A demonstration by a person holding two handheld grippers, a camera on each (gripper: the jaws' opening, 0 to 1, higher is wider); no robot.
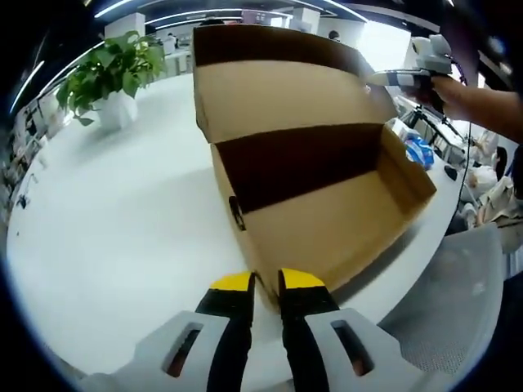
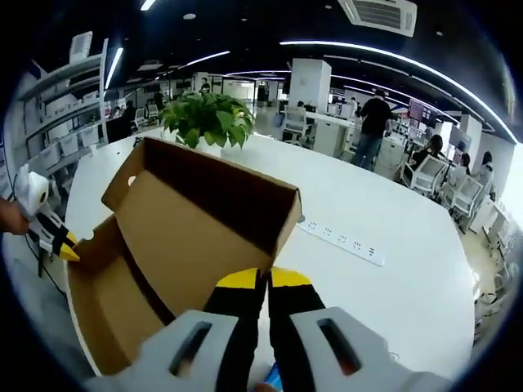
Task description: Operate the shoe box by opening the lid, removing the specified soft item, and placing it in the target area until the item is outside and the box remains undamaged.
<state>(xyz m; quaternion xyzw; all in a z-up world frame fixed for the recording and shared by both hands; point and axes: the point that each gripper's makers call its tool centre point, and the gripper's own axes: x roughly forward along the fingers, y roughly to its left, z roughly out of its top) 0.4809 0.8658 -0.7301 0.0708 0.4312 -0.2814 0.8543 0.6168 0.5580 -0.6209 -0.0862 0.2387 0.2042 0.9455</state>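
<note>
A: Where is the brown cardboard shoe box (image 1: 327, 204)?
B: On the round white surface (image 1: 114, 229), lid (image 1: 278, 82) swung up and standing behind the open tray. From the left gripper view the tray's inside looks bare cardboard; I cannot see a soft item in it.

A: And the left tongs (image 1: 267, 286)?
B: Yellow-tipped, clenched on the near corner of the box wall, one tip on each side of it.

A: The right tongs (image 2: 263, 282)?
B: Clenched on the lid's edge; its tips are close together with the cardboard between them. In the left gripper view it sits at the lid's far right corner, a hand (image 1: 458, 90) behind it.

A: Anything else around?
B: A green leafy plant in a white pot (image 1: 114, 77) at the far left, and a long white power strip (image 2: 341, 242) lying well to the right of the box.
</note>
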